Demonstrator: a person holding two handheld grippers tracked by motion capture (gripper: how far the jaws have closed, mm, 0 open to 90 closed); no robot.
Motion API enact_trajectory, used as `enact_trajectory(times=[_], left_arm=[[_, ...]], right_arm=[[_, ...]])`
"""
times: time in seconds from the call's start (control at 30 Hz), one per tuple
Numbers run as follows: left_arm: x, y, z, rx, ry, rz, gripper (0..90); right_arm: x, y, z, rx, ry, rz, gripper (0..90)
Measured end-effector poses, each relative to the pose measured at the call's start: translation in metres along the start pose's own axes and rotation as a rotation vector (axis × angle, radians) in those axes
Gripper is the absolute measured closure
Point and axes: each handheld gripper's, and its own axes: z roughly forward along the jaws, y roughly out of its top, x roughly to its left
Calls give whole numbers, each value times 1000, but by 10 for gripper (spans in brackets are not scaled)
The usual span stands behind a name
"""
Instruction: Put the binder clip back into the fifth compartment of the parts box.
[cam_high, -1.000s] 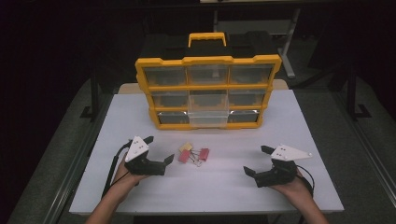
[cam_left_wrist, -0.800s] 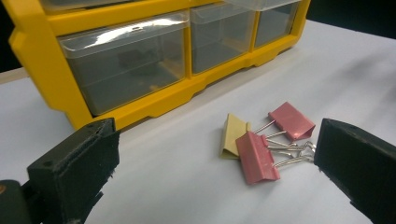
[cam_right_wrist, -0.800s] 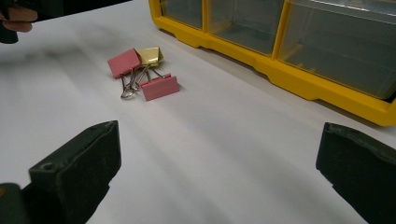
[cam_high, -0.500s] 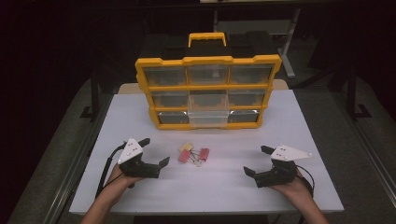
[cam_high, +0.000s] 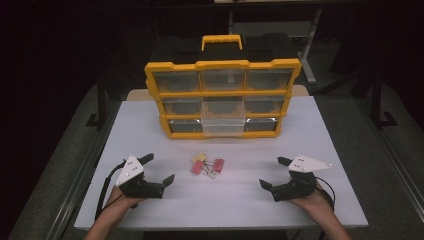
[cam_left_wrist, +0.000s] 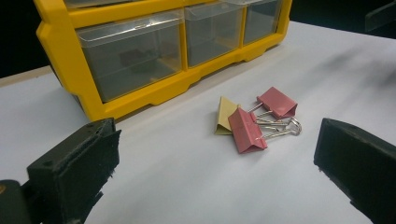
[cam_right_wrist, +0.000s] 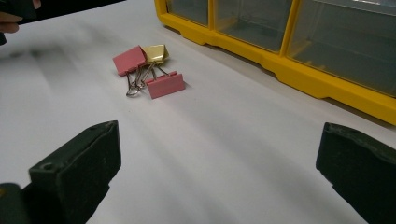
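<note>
Resting near the table's (cam_high: 330, 150) near edge, the left gripper (cam_high: 161, 171) sits at the near left with its jaws spread wide and nothing between them. The right gripper (cam_high: 274, 172) sits at the near right, jaws likewise spread and empty. Each is held by a hand coming in from the near side.

Binder clips (cam_high: 207, 164) lie in a small cluster on the white tabletop, between the two grippers and a little farther away than them, apart from both. In the left gripper view: two pink clips (cam_left_wrist: 247, 129) and one yellow clip (cam_left_wrist: 225, 115), touching, wire handles interlocked.

Yellow drawer organiser (cam_high: 222, 97) stands upright at the far middle of the table, three rows of clear drawers. The bottom middle drawer (cam_high: 223, 127) is pulled out toward the clips. Clips lie just on the near side of it, not touching.
</note>
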Motion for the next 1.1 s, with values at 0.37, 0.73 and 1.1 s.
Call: enact_trajectory(times=[0.37, 0.73, 1.1], left_arm=[[0, -3, -1, -6, -7, 2, 0], [-2, -2, -1, -18, -6, 4, 0], [-2, -1, -1, -17, -2, 10, 0]], right_arm=[[4, 12, 7, 30, 45, -7, 0], [11, 30, 25, 61, 101, -29, 0], [7, 43, 40, 103, 146, -23, 0]])
